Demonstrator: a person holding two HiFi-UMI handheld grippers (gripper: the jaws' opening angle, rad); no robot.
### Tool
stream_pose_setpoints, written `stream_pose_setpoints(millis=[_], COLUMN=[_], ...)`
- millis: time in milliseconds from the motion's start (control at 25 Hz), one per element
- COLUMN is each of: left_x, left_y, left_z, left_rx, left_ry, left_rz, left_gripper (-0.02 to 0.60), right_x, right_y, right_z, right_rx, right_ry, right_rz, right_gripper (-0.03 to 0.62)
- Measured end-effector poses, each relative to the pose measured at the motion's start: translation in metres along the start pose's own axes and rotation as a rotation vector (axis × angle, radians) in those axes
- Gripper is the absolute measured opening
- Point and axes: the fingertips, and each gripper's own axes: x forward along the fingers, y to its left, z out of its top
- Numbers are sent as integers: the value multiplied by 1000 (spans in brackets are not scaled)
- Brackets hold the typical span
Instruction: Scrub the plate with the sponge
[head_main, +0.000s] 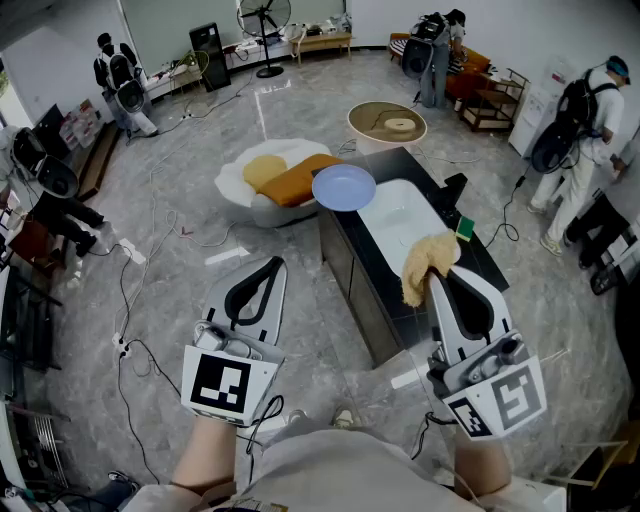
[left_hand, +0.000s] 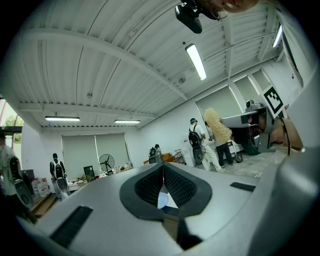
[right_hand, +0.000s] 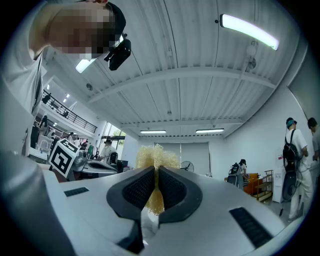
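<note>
— Where do we have the sponge?
— We hold the sponge in our right gripper. Its two jaws are clamped on the shaggy yellow tuft, which sticks out past the tips and droops to the left. In the right gripper view the yellow fibres fill the slit between the dark ribbed pads and rise above them. From the head view, we carry it over the near end of the white basin

— And our left gripper?
— Our left gripper carries nothing. Its jaws are drawn fully together, pad against pad, and we hold it over the grey floor, to the left of the dark counter. Through the small gap under its pads we catch a sliver of pale blue

— Where do we see the plate?
— The pale blue plate lies at the far left corner of the counter, just beside the far end of the basin sunk into the top. It is well apart from both grippers, and the sponge is not touching it. Just beyond it on the floor we see a white tub with an orange cushion in it

— Anything else on the counter?
— A small green thing sits at the basin's right edge, near the sponge
</note>
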Motion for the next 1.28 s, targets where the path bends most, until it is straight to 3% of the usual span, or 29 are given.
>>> stream_pose_setpoints(millis=[160, 680, 880, 1160, 1280], left_x=[-4, -4, 3, 22, 36], left_y=[-7, -26, -24, -12, -2], left_z=[1, -3, -10, -32, -42], left_rx=[20, 25, 29, 58, 55], left_ry=[14, 42, 30, 24, 23], left_rz=[6, 45, 60, 66, 64], left_gripper=[20, 21, 20, 21, 21], right_x=[-6, -23, -15, 3, 31], right_y=[5, -17, -24, -33, -32], right_z=[-3, -12, -17, -52, -55], right_rx=[44, 83, 74, 107, 67], right_ry=[-16, -17, -37, -37, -15], right_rz=[65, 72, 80, 70, 98], right_gripper=[48, 48, 48, 48, 48])
